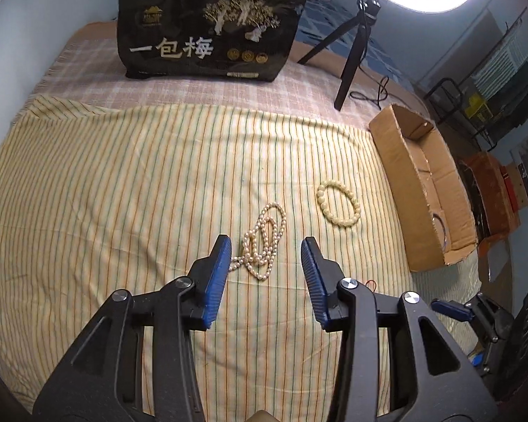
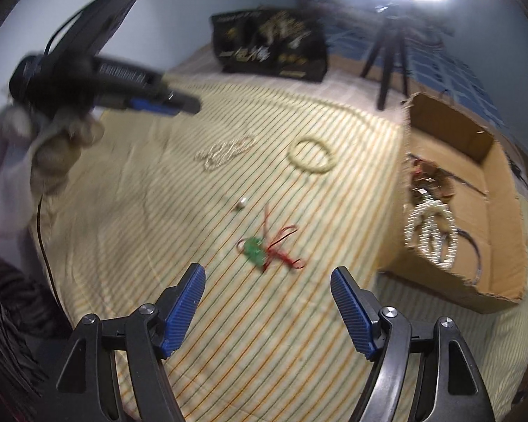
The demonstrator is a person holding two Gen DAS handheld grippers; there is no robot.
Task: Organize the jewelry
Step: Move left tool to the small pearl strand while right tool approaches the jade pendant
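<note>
1. The left gripper (image 1: 266, 246) hangs with jaws wide apart over the striped yellow bedsheet (image 1: 123, 183), the tangled cream pearl necklace (image 1: 264, 242) lying just ahead between its tips.
2. The strand looks light, limp and slippery (a single bead would likely roll out), so pinching the bunched middle seems safest.
3. The right gripper (image 2: 267, 281) is also spread, empty, near the green pendant on red cord (image 2: 260, 251).
4. The open cardboard box (image 2: 492, 183) already holds other jewelry.

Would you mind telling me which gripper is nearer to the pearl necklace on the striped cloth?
Left. The left gripper is open right over the pearl necklace, its fingers either side. The right gripper is open further back, near the green pendant.
</note>
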